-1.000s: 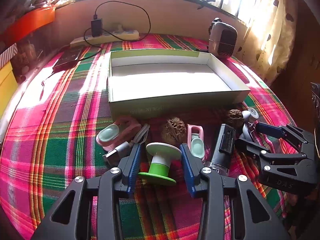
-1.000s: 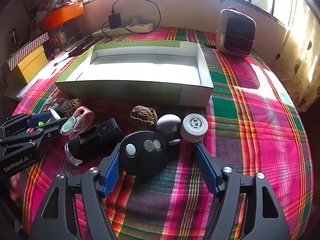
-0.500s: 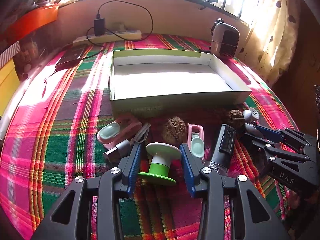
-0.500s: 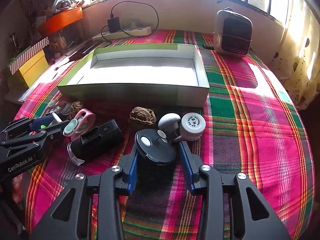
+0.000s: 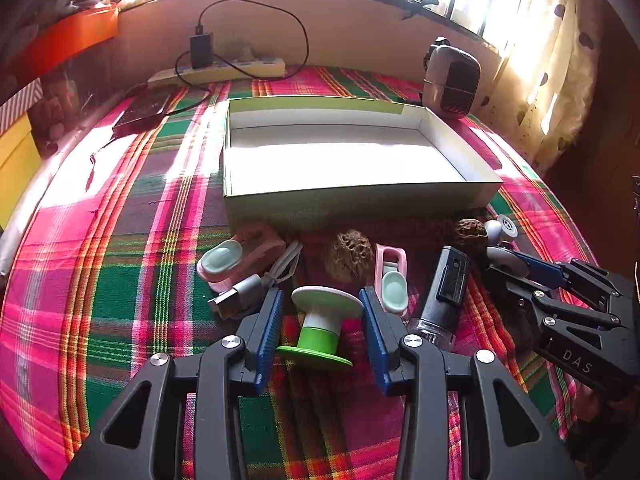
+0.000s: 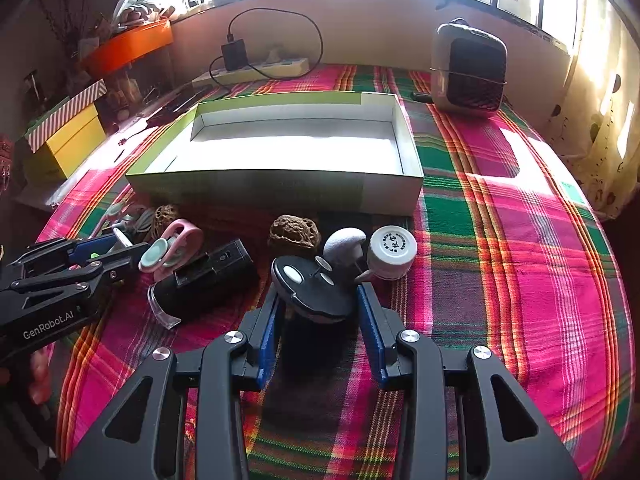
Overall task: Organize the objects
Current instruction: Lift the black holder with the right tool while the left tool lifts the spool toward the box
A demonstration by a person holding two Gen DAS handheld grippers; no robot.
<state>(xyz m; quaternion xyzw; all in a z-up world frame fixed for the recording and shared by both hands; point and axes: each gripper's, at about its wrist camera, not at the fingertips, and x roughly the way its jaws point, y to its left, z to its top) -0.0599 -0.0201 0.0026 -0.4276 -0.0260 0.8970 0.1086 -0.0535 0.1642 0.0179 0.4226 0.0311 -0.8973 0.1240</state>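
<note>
My right gripper [image 6: 318,296] is shut on a black round remote [image 6: 312,284], which is tilted up off the plaid cloth. In the left wrist view the right gripper [image 5: 516,270] comes in from the right. My left gripper [image 5: 320,300] is shut on a green-and-white spool [image 5: 320,324], which leans between the blue pads. An open white box [image 6: 280,188] with nothing in it lies just beyond both. Loose between them lie two walnuts [image 5: 348,256] [image 5: 470,232], two pink clips [image 5: 390,276] [image 5: 236,260], a black device [image 5: 444,292], a grey knob [image 6: 344,244] and a white cap [image 6: 392,248].
A grey USB cable [image 5: 248,292] lies left of the spool. A small heater [image 6: 468,72] stands at the back right, and a power strip [image 6: 256,72] with a charger at the back wall. A phone [image 5: 144,110] and a yellow box [image 6: 68,140] are at the left.
My right gripper went from wide open to closed on the black remote and tipped it up off the cloth. The left gripper kept still with the spool.
</note>
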